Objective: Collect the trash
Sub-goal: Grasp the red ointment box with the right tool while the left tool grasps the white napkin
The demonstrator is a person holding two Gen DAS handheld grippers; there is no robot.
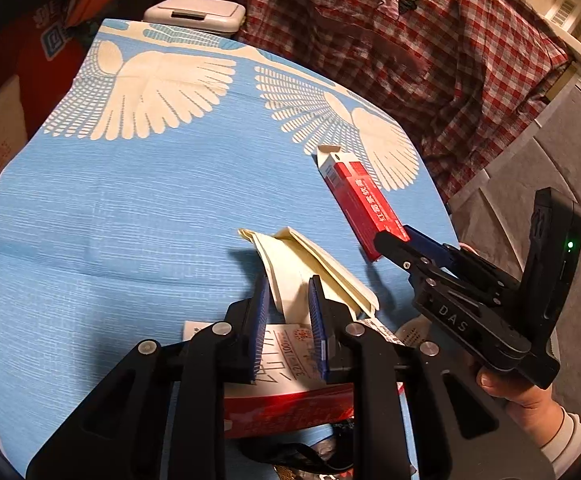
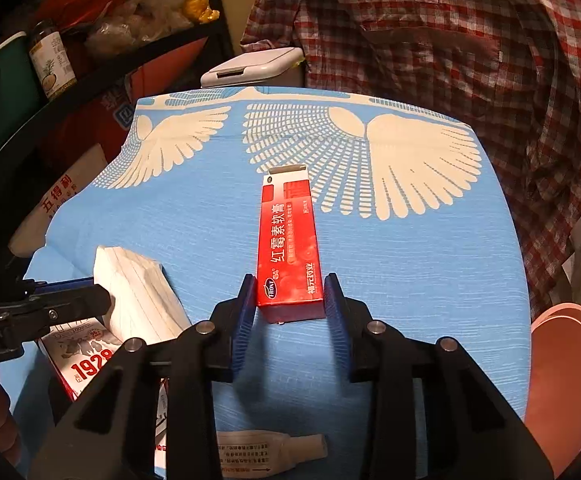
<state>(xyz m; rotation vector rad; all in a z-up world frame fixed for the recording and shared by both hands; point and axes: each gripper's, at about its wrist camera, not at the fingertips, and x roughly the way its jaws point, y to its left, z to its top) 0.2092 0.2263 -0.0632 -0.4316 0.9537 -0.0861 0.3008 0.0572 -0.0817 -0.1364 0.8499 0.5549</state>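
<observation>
Gripping stage, trash collection. Left tongs (image 1: 288,304) pinch the folded white paper (image 1: 310,264); right tongs (image 2: 290,300) bracket the near end of the red ointment box (image 2: 288,248), which lies flat on the blue tabletop (image 2: 410,280), pads apparently touching. Next: lift both, then carry them to a bin.

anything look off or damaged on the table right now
The red box lies flat with its far end flap torn open, between the right gripper's fingers. The folded paper in the left gripper is creased and crumpled. Nothing is spilled on the blue cloth.
</observation>
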